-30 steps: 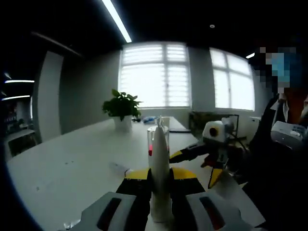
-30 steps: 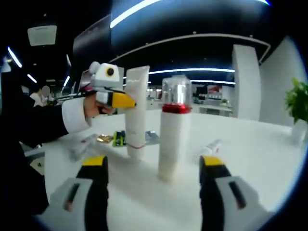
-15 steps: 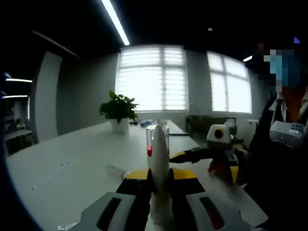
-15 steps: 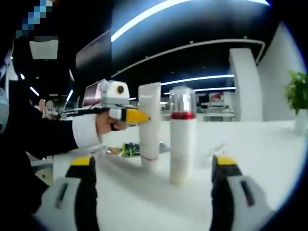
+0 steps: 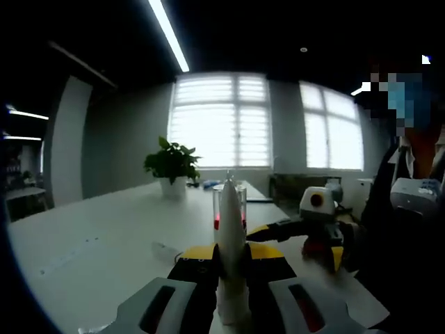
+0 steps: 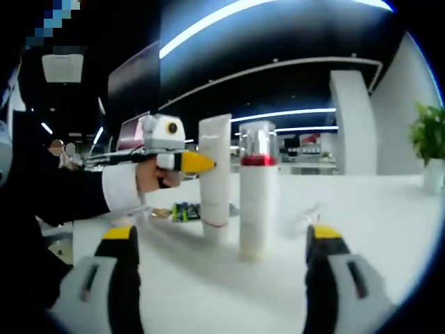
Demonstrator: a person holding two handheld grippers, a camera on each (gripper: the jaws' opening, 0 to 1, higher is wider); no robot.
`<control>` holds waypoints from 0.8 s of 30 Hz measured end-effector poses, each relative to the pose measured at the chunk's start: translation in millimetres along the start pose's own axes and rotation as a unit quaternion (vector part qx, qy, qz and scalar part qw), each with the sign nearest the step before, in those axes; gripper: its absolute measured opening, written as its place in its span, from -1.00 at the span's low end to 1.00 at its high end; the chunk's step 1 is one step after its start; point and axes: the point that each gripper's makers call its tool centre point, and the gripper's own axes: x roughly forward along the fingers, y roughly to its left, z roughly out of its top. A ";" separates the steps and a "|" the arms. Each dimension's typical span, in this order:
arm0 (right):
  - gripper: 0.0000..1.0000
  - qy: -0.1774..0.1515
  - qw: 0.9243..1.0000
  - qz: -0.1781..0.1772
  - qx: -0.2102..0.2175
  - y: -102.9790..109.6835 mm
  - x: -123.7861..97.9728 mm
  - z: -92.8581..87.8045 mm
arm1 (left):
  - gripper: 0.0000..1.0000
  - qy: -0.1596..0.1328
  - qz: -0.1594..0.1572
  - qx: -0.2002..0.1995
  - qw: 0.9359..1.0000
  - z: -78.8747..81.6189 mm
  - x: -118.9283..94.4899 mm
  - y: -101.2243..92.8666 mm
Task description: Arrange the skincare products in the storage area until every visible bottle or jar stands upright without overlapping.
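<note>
In the left gripper view, the left gripper (image 5: 229, 278) sits at the bottom middle and squeezes a white tube (image 5: 229, 236) between its jaws. The tube stands up straight on the white table (image 5: 104, 243). Right behind it, in the middle of the picture, is a bottle (image 5: 238, 209) with a red band and a clear cap. A plant (image 5: 172, 163) in a white pot stands farther back, left of the middle. The right gripper (image 5: 278, 229) comes in from the right, and its yellow tips are near the bottle.

In the right gripper view, the right gripper (image 6: 219, 240) is wide open at the bottom and holds nothing. The tube (image 6: 215, 177) and the bottle (image 6: 257, 188) stand side by side in the middle, close but apart. A hand (image 6: 149, 177) holds the left gripper (image 6: 195, 163) at the tube from the left.
</note>
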 end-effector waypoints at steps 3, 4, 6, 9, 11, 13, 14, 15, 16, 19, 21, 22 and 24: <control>1.00 -0.001 1.000 0.003 0.006 0.8 -0.3 1.2 | -0.74 -0.001 -0.002 0.002 1.000 0.4 -0.3 -0.1; 1.00 -0.001 1.000 0.002 0.006 0.9 -0.5 2.0 | -0.74 -0.002 -0.001 0.002 1.000 0.5 -0.6 0.1; 1.00 0.000 1.000 0.000 0.005 0.5 -0.8 3.4 | -0.73 -0.003 0.000 0.002 1.000 0.4 -1.4 0.5; 1.00 -0.001 1.000 -0.002 0.002 0.1 -1.7 5.9 | -0.73 -0.006 0.000 -0.004 1.000 0.7 -2.0 0.5; 1.00 -0.002 1.000 -0.003 0.002 -0.4 -2.1 6.7 | -0.73 -0.007 0.000 -0.002 1.000 0.8 -2.0 -0.1; 1.00 -0.001 1.000 -0.004 0.001 -0.5 -2.5 7.2 | -0.73 -0.007 -0.003 -0.003 1.000 0.6 -1.8 -1.6; 1.00 -0.002 1.000 -0.004 0.001 -0.5 -2.7 7.6 | -0.73 -0.007 -0.002 -0.002 1.000 0.5 -1.6 -1.6; 1.00 -0.002 1.000 -0.005 0.000 -0.5 -2.9 7.8 | -0.73 -0.007 -0.001 -0.002 1.000 0.6 -1.4 -1.6; 1.00 -0.001 1.000 -0.006 0.000 -0.8 -3.0 7.9 | -0.73 -0.008 -0.001 0.002 1.000 0.5 -1.0 -1.6; 1.00 0.000 1.000 -0.010 0.002 -2.5 -3.3 7.7 | -0.72 -0.009 0.002 0.003 1.000 0.7 -1.1 -1.0; 1.00 0.000 1.000 -0.012 0.003 -3.4 -3.4 7.3 | -0.71 -0.010 0.001 0.007 1.000 0.8 -1.5 -0.4; 1.00 0.000 1.000 -0.012 0.004 -3.5 -3.3 7.3 | -0.71 -0.011 0.002 0.008 1.000 0.8 -1.7 0.3; 1.00 0.000 1.000 -0.010 0.005 -3.1 -2.8 7.5 | -0.69 -0.013 0.005 0.010 1.000 2.0 -2.5 2.8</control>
